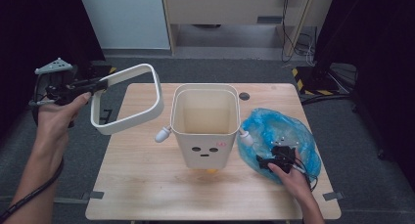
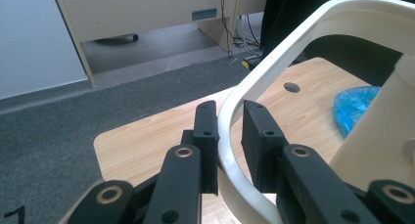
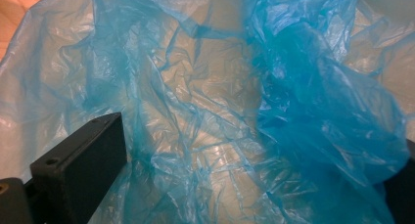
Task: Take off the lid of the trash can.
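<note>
A person at a wooden table (image 1: 147, 185) is partway through fitting a bin with a liner. The white bin (image 1: 205, 128) stands upright near the middle of the table, its mouth bare and its inside unlined, a small face printed on its front wall. Its retaining ring (image 1: 128, 99), a white rounded-square frame, is already off: the left gripper (image 1: 100, 84) holds it in the air to the left of the bin, tilted, clear of the rim. In the left gripper view the fingers (image 2: 208, 136) stand narrow, pinched on either side of the ring's thin edge (image 2: 230, 150).

To the right of the bin, touching its side peg, lies a crumpled blue plastic bag (image 1: 279, 136), still in a heap on the table. The right gripper (image 1: 266, 161) rests on the bag's near edge. In the right gripper view its fingers (image 3: 93, 160) stand wide apart, with folds of the bag (image 3: 220, 111) bunched between them; the pads do not appear to press the film, so the bag looks reached but not yet gripped.

By this reading, the ring's removal is done. Left to do: grasping the bag, opening it into the bin, folding it over the rim, and setting the ring back on top.
</note>
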A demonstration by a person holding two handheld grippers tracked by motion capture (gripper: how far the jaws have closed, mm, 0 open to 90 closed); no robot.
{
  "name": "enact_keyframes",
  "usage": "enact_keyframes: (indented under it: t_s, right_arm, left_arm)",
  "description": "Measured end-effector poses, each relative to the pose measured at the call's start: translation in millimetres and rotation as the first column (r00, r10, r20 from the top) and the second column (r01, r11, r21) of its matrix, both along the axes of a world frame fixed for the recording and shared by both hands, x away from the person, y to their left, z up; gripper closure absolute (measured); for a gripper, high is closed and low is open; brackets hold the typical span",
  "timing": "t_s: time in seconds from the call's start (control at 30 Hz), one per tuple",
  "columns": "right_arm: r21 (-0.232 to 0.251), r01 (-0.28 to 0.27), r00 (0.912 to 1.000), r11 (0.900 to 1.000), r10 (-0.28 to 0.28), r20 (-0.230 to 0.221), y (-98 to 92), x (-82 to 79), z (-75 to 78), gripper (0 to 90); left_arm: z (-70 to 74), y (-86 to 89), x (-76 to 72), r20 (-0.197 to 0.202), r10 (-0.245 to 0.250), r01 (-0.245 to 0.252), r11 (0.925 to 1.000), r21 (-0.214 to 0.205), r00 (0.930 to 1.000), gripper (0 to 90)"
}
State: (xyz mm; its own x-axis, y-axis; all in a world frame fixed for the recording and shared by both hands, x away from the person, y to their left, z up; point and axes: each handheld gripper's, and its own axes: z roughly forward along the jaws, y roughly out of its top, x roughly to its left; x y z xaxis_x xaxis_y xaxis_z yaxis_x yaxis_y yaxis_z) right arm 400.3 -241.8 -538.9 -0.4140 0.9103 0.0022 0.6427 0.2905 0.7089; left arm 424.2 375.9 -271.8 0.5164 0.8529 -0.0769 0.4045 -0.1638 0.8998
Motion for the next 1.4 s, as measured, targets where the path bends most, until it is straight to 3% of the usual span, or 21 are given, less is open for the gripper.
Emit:
enact_keyframes:
  t_s: [0.43, 0.63, 1.13, 1.4]
  right_arm:
    - [0.000, -0.002, 1.0000, 1.0000, 0.002, -0.002, 0.1, 0.2, 0.0, 0.9]
    - [0.000, -0.002, 1.0000, 1.0000, 0.002, -0.002, 0.1, 0.2, 0.0, 0.8]
    - [-0.002, -0.004, 1.0000, 1.0000, 0.004, -0.002, 0.0, 0.3, 0.0, 0.7]
    - [-0.002, -0.004, 1.0000, 1.0000, 0.004, -0.001, 0.0, 0.4, 0.0, 0.7]
  left_arm:
    - [-43.0, 16.2, 24.8, -0.042, 0.004, -0.006, 0.9987, -0.050, 0.9991, 76.7]
    - [-61.6, 21.7, 34.1, -0.055, 0.008, -0.011, 0.9989, -0.045, 0.9984, 76.7]
    - [-74.7, 25.6, 38.1, -0.044, 0.012, -0.013, 0.9995, -0.030, 0.9990, 76.7]
    - [-90.5, 27.8, 40.8, -0.058, 0.032, -0.033, 0.9993, -0.016, 0.9978, 76.7]
